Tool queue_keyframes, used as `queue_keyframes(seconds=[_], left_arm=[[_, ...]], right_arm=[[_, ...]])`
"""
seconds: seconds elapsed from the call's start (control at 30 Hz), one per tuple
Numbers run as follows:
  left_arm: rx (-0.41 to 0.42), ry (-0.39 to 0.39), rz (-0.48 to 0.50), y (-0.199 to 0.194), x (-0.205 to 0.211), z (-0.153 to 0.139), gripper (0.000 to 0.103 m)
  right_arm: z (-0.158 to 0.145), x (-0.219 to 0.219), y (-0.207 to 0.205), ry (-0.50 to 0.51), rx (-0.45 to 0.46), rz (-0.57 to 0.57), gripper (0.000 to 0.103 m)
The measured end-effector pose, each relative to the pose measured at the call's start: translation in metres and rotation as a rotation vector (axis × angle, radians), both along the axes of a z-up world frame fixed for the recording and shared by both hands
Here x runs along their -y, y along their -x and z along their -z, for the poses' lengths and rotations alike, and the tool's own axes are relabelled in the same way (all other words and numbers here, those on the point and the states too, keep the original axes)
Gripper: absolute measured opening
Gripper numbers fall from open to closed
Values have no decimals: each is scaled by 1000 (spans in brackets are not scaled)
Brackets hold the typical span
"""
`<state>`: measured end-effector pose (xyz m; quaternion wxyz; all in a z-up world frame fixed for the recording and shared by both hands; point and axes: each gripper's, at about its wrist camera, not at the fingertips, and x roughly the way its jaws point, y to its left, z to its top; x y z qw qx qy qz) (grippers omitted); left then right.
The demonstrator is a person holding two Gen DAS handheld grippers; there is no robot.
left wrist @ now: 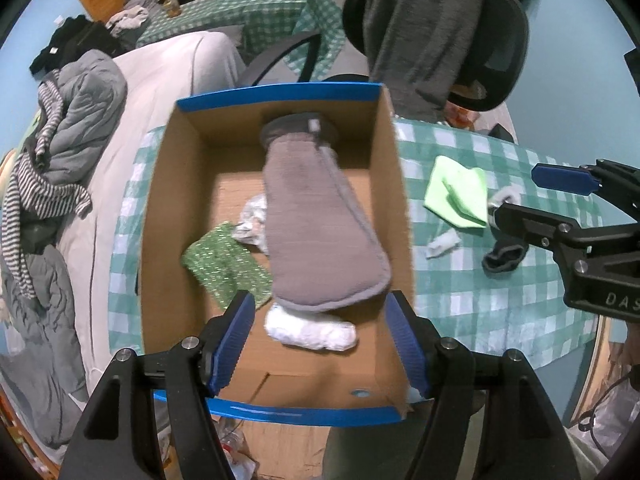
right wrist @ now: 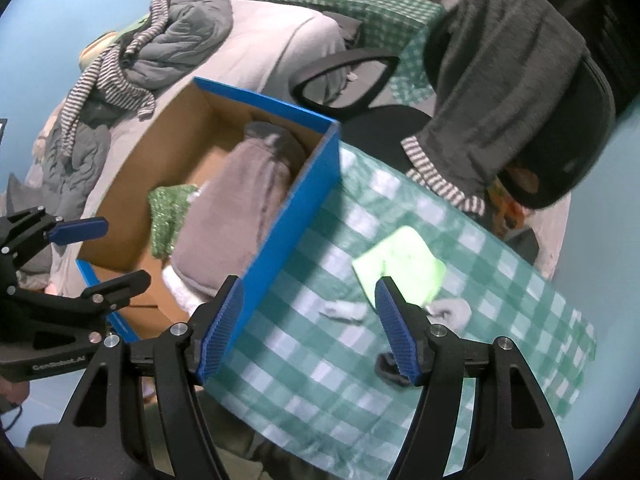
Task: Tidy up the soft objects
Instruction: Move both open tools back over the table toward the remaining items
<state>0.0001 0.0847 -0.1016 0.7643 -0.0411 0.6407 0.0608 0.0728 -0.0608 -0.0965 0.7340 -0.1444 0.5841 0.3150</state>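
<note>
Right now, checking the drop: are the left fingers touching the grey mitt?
Apart. The left wrist view shows the grey mitt lying in the box, clear of the left fingers.

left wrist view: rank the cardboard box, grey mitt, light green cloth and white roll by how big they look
1. cardboard box
2. grey mitt
3 and 4. light green cloth and white roll: look alike in size, so no ranking.

Light: soft, even room light, fairly dim, bluish cast.
Shadows: faint, deepest inside the cardboard box (left wrist: 276,208).
Glare: slight shine on the checked cloth (right wrist: 400,320).
Blur: right view smeared, left view sharper.
Edges: strong fisheye bending, dark corners.
</note>
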Motion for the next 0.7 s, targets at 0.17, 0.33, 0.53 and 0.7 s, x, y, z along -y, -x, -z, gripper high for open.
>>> queue_keyframes(seconds=[0.17, 0.33, 0.53, 0.7], left_arm=[[-6, -2, 39, -5, 22, 2, 69], [-13, -3, 69, -9, 43, 5, 69], [-19, -6, 103, -17, 63, 7, 69], [-39, 1, 126, -25, 81, 15, 70]], right_arm=[[6, 29, -4, 7, -16, 40, 68], [9, 55, -6, 9, -26, 71, 68], [16, 87, -9, 10, -46, 116, 67], [23, 111, -12, 7, -61, 149, 67]])
